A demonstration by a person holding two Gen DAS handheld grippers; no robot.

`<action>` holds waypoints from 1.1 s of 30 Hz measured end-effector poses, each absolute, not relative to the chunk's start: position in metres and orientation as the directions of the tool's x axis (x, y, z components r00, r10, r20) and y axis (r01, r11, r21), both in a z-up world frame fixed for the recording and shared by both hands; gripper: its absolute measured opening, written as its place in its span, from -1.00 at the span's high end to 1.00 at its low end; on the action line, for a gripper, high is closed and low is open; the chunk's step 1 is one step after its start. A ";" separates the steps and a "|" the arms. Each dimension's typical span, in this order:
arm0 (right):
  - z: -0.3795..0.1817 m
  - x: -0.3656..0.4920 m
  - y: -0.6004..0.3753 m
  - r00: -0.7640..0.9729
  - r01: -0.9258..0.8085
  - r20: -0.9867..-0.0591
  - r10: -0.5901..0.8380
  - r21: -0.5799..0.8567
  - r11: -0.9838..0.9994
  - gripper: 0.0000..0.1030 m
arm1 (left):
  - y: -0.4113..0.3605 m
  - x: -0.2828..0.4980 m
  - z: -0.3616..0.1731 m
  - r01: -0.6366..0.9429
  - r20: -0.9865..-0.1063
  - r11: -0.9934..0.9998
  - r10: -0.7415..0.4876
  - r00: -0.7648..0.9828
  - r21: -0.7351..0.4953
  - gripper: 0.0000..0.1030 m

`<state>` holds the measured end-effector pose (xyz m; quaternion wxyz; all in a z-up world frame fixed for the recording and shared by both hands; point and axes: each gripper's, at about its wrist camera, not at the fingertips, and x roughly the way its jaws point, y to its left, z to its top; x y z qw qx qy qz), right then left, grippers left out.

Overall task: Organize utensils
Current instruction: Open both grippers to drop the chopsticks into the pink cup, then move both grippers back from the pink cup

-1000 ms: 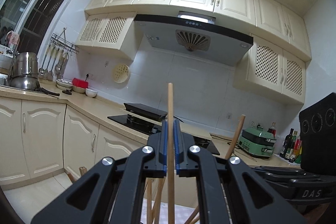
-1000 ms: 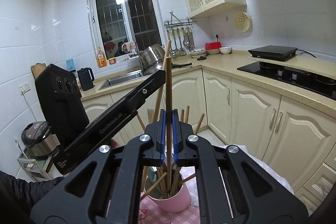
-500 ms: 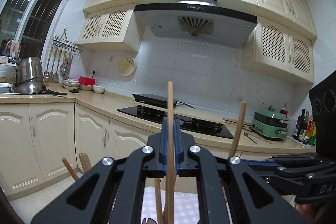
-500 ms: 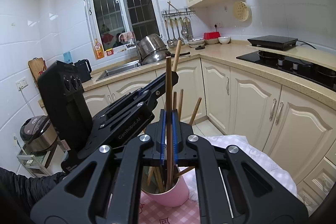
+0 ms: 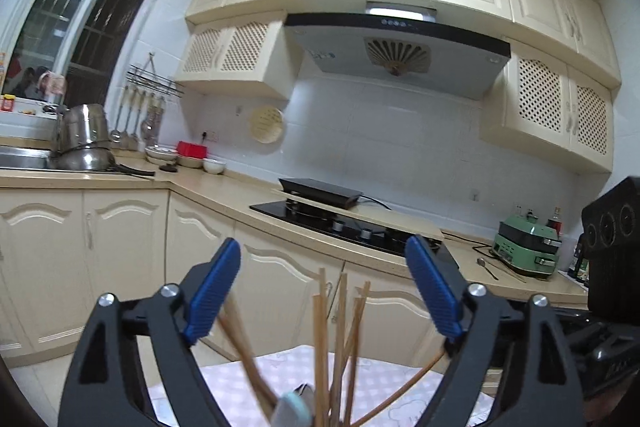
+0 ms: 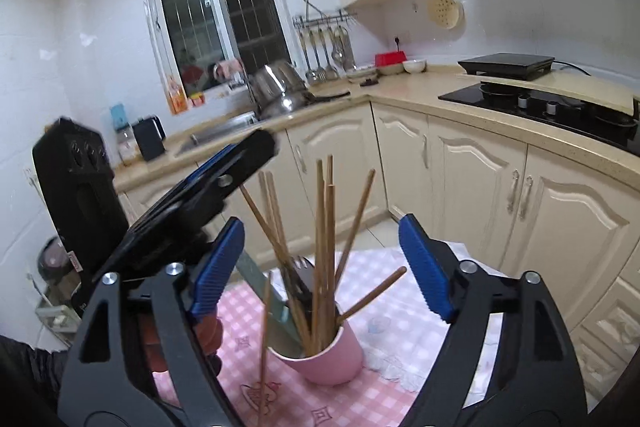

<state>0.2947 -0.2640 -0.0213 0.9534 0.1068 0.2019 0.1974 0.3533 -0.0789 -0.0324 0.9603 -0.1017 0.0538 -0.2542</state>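
A pink cup (image 6: 324, 359) stands on a pink checked tablecloth (image 6: 384, 279). It holds several wooden chopsticks (image 6: 326, 247), a dark fork (image 6: 298, 277) and a flat blade. My right gripper (image 6: 322, 267) hovers just above and in front of the cup, its jaws opening, blue pads wide of the chopsticks and touching none. One thin chopstick (image 6: 264, 347) hangs near-upright by the cup's left side; whether it rests inside I cannot tell. My left gripper (image 5: 324, 291) faces the chopstick tops (image 5: 320, 327), jaws opening with nothing pressed. In the right wrist view the left gripper (image 6: 248, 155) reaches in from the left.
Cream base cabinets and a beige counter (image 6: 400, 95) wrap round the room behind the table. A black hob (image 5: 352, 227), stacked steel pots (image 5: 84, 143) by the sink, a green appliance (image 5: 524, 243) and a hanging utensil rail (image 6: 324, 47) line it. A hand (image 6: 208, 335) shows below the left gripper.
Both grippers were shut on one upright chopstick each; both now stand wide open, and those chopsticks have dropped among the ones in the cup. The left gripper's view has shifted.
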 end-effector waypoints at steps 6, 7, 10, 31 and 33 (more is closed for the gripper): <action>-0.018 0.275 -0.272 0.881 -0.272 -0.312 0.356 0.282 0.920 -0.88 | -0.052 0.326 -0.021 0.423 -0.098 0.881 -0.450 0.888 -0.215 -0.91; -0.020 0.273 -0.273 0.882 -0.263 -0.317 0.349 0.284 0.922 -0.88 | -0.049 0.322 -0.021 0.408 -0.113 0.890 -0.436 0.893 -0.204 -0.91; -0.026 0.265 -0.277 0.882 -0.244 -0.328 0.339 0.299 0.923 -0.88 | -0.040 0.309 -0.024 0.371 -0.153 0.911 -0.399 0.904 -0.182 -0.91; -0.087 0.248 -0.269 0.776 -0.195 -0.533 0.338 0.307 0.932 -0.88 | -0.027 0.255 -0.077 0.284 -0.370 0.955 -0.297 0.880 -0.089 -0.91; -0.096 0.260 -0.269 0.741 -0.164 -0.585 0.329 0.318 0.934 -0.88 | -0.031 0.255 -0.086 0.297 -0.406 0.950 -0.312 0.859 -0.101 -0.91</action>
